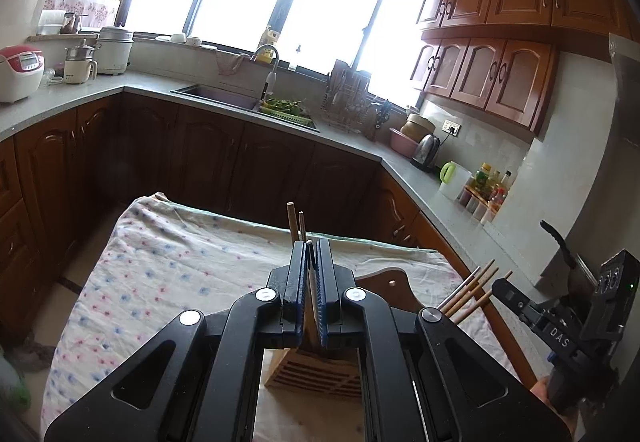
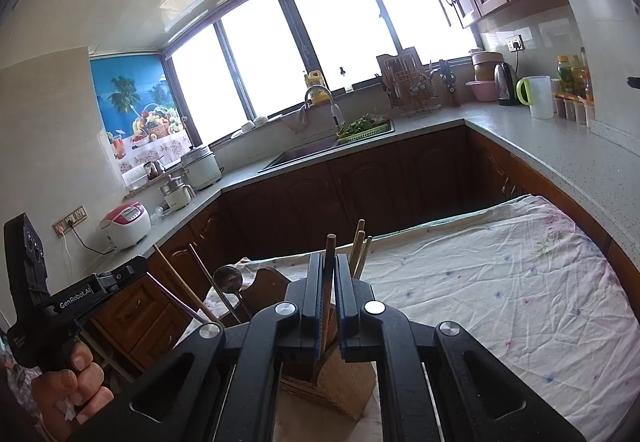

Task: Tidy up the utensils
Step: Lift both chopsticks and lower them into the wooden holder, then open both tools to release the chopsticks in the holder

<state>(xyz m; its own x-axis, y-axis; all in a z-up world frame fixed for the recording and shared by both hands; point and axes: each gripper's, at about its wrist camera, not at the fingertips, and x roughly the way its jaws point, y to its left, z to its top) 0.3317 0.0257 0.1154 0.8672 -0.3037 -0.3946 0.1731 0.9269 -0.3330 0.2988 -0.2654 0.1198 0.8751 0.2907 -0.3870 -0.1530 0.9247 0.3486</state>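
In the left wrist view my left gripper (image 1: 310, 246) is shut on a thin grey utensil handle (image 1: 309, 262). It hangs over a slotted wooden holder (image 1: 316, 370) on the cloth-covered table (image 1: 168, 266). Two wooden chopsticks (image 1: 292, 219) stick up just beyond the fingers. In the right wrist view my right gripper (image 2: 329, 258) is shut on a dark brown stick (image 2: 330, 248) above a wooden holder (image 2: 344, 374) that holds light chopsticks (image 2: 360, 242). The left gripper (image 2: 132, 270), in a person's hand (image 2: 76, 378), shows at the left beside a metal spoon (image 2: 227, 278).
A brown wooden board or chair back (image 1: 394, 280) rises behind the holder, with several chopsticks (image 1: 468, 294) to its right. The right gripper (image 1: 516, 296) is at the right edge. Counters with a sink (image 1: 224, 93), dish rack (image 1: 348, 101) and kettle (image 1: 426, 149) ring the table.
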